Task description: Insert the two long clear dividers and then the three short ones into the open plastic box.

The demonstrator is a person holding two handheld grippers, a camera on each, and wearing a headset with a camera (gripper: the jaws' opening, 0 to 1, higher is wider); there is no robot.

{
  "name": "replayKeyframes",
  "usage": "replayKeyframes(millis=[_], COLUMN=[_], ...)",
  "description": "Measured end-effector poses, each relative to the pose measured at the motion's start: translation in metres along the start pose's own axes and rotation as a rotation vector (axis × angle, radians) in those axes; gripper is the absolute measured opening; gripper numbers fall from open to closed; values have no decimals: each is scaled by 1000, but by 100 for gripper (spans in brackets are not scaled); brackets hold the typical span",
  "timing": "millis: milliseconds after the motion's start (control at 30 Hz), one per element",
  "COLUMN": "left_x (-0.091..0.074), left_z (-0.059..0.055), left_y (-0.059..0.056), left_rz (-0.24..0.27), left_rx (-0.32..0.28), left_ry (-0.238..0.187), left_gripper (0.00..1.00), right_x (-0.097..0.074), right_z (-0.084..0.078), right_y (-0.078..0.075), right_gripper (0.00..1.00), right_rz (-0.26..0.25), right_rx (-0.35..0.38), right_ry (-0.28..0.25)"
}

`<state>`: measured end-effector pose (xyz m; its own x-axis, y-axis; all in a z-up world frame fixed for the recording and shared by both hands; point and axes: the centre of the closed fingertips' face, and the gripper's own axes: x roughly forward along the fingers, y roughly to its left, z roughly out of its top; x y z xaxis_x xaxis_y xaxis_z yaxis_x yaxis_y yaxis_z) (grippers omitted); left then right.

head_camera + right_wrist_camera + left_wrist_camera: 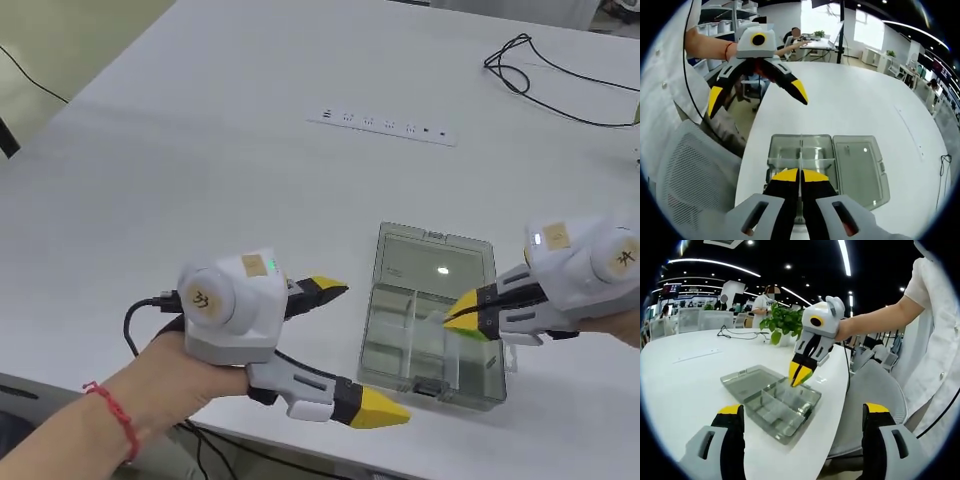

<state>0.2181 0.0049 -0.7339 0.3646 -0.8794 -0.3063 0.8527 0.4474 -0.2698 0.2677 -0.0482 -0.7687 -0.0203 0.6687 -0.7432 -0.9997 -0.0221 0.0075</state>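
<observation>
The clear plastic box [390,345] lies open near the table's front edge, its lid [436,256] flat behind it. Clear dividers stand inside the tray [782,150]. My right gripper [458,314] hangs over the tray's right part, shut on a thin clear divider [801,149] that stands upright and reaches down into the box. In the left gripper view, the right gripper [800,376] points down at the box [771,405]. My left gripper [360,350] is wide open just left of the box, nothing between its fingers [730,415].
A white power strip [385,125] lies across the far middle of the table. A black cable [540,80] loops at the far right. The table's front edge [300,455] runs just below the box. A mesh chair [695,170] stands by the table.
</observation>
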Motion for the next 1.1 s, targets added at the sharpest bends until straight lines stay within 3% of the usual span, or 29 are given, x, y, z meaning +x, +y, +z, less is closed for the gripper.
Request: replayKeyframes(millis=[400, 1100], left_x=[1, 0], left_z=[-4, -7], left_y=[2, 5], left_rz=[0, 5], left_rx=[0, -3], left_ry=[12, 17], left_gripper=[100, 100], right_x=[13, 37], right_z=[-2, -28], right_y=[4, -1], right_gripper=[2, 3], right_rz=[15, 30], right_rx=[6, -15], right_ry=[41, 156])
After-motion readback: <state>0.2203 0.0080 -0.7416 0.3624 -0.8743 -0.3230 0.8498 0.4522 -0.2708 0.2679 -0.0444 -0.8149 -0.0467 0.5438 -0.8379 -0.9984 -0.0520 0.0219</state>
